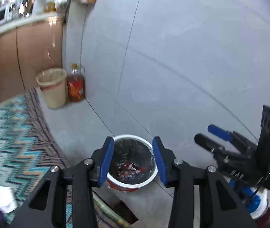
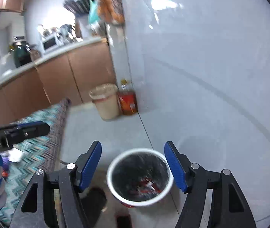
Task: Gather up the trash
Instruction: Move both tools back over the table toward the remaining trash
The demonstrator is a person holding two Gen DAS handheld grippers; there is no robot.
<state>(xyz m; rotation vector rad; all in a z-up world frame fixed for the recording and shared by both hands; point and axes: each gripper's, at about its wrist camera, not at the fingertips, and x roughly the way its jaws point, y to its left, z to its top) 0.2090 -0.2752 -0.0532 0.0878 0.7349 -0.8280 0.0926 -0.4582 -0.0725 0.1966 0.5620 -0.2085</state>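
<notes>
A white-rimmed trash bin (image 1: pixel 133 163) with a black liner and red lower body stands on the grey floor, holding several red and white wrappers (image 1: pixel 130 169). My left gripper (image 1: pixel 133 161) is open and empty, high above the bin. The bin also shows in the right wrist view (image 2: pixel 139 176). My right gripper (image 2: pixel 133 167) is open and empty above it. The right gripper also shows at the right of the left wrist view (image 1: pixel 211 134), and the left gripper at the left of the right wrist view (image 2: pixel 38 128).
A table with a zigzag teal cloth (image 1: pixel 11 133) lies at left, with white tissue (image 1: pixel 0 195) on it. A beige bin (image 1: pixel 52 87) and an oil bottle (image 1: pixel 76 83) stand by the wall corner. Brown cabinets (image 2: pixel 58 76) run at the back left.
</notes>
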